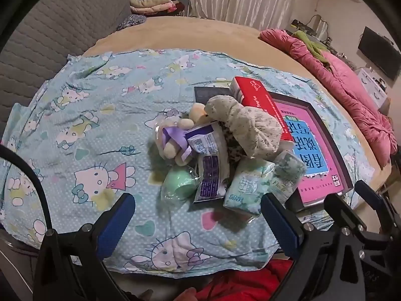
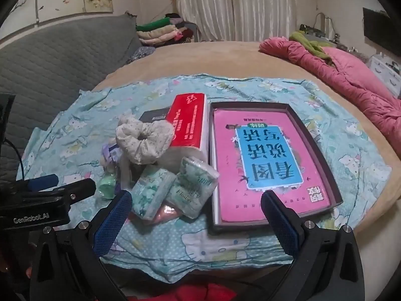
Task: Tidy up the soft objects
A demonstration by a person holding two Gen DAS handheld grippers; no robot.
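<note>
A heap of soft things lies on the cartoon-cat sheet (image 1: 100, 115): a floral cloth scrunchie (image 1: 246, 128) (image 2: 145, 140), a small plush with purple ribbon (image 1: 175, 140), a white and purple packet (image 1: 210, 173), a green wrapped roll (image 1: 179, 183) and two green tissue packs (image 1: 246, 188) (image 2: 153, 193) (image 2: 194, 188). A red tissue pack (image 1: 253, 95) (image 2: 189, 125) lies behind them. My left gripper (image 1: 198, 219) hovers open just in front of the heap, nothing between its fingers. My right gripper (image 2: 196, 222) is open too, near the tissue packs and the box's front edge.
A dark shallow box (image 2: 313, 135) holding a pink and blue book (image 2: 265, 155) sits right of the heap. A pink quilt (image 2: 351, 75) lies at the bed's far right. A grey padded headboard (image 1: 62, 30) and folded clothes (image 2: 160, 30) stand at the back left. Red fabric (image 1: 245, 283) shows below.
</note>
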